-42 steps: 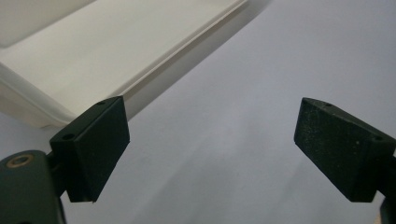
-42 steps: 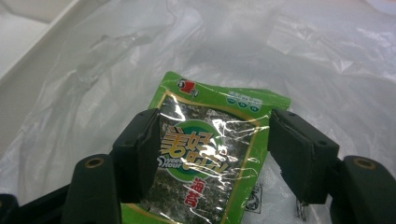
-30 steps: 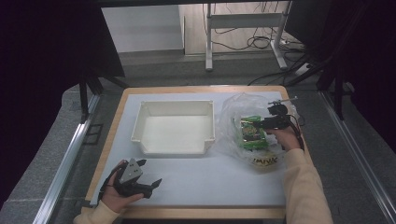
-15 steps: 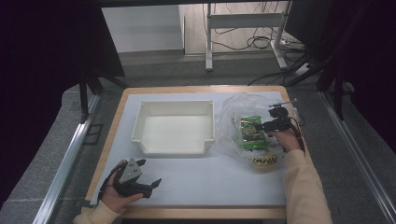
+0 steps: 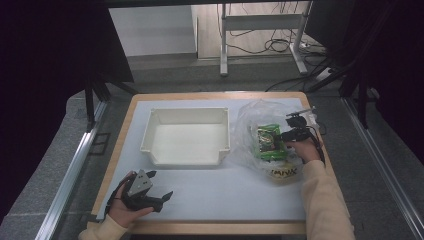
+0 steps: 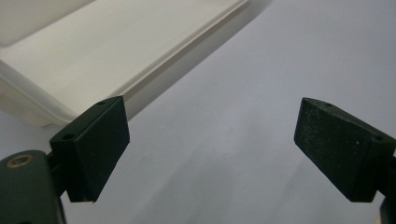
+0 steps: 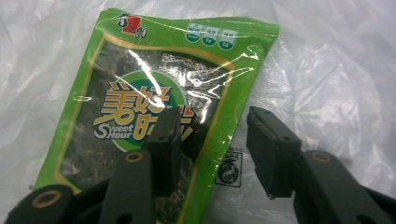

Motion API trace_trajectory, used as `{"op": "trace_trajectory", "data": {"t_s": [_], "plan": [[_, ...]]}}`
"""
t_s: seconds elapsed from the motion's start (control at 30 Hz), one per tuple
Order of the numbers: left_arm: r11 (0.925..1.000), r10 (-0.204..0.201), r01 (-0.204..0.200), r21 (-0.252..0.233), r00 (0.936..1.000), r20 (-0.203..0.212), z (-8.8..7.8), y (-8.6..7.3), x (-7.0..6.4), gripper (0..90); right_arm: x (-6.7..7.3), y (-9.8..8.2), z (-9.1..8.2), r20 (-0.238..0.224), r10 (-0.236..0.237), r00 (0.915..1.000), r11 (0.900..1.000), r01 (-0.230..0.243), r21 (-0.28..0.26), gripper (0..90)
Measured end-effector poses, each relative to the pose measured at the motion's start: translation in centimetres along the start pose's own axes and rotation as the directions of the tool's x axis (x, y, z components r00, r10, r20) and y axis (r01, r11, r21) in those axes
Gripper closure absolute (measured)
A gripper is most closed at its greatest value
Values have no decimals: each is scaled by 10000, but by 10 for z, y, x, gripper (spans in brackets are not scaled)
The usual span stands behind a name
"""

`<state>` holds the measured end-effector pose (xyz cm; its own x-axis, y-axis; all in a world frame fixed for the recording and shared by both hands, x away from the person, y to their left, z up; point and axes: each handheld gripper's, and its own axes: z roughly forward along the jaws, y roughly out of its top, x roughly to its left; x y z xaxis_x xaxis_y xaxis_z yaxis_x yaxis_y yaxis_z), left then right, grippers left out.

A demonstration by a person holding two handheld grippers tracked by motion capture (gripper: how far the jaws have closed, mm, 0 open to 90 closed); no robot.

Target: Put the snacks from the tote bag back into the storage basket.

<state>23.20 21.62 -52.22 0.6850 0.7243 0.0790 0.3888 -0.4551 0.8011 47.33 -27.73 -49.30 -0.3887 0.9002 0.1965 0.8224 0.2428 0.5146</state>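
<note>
Green snack packet (image 7: 159,112), printed "Sweet Hour", lying flat on a crumpled clear plastic bag (image 7: 327,79) near the right edge of the desk (image 5: 210,197). Same packet (image 5: 267,141) visible from above, inside the bag's spread (image 5: 250,120), with a second packet with a yellow label (image 5: 282,172) just beside it toward the near edge.

Right gripper (image 7: 212,140) set over the packet's right edge: one jaw above the printed face, the other out over bare bag film. Jaws about half apart, just been closing, packet edge between them, pads not yet pressing on it. From above, right gripper (image 5: 284,137) reaching in from the right edge.

White tray (image 5: 185,136) at mid-desk, well apart from the bag.

Left gripper (image 5: 159,196) resting near the near-left corner, jaws wide apart, nothing between them; tray rim (image 6: 140,70) just ahead.
</note>
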Motion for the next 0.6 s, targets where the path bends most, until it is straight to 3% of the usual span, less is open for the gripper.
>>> {"op": "trace_trajectory", "data": {"t_s": [0.1, 0.27, 0.6], "plan": [[10000, 0, 0, 10, 10000, 8, 0, 0, 0, 102, 0, 2, 0, -76, 218, 9997, 9995, -216, 210, 625], [10000, 12, -12, -13, 10000, 14, 0, 0, 0, 102, -4, 3, 0, -213, 1110, 9936, 9932, -1102, 385, 777], [10000, 40, -40, -56, 10000, 12, -1, 0, 1, 102, -1, 3, -2, 137, 1194, 9927, 9923, -1198, 318, 883]]}}
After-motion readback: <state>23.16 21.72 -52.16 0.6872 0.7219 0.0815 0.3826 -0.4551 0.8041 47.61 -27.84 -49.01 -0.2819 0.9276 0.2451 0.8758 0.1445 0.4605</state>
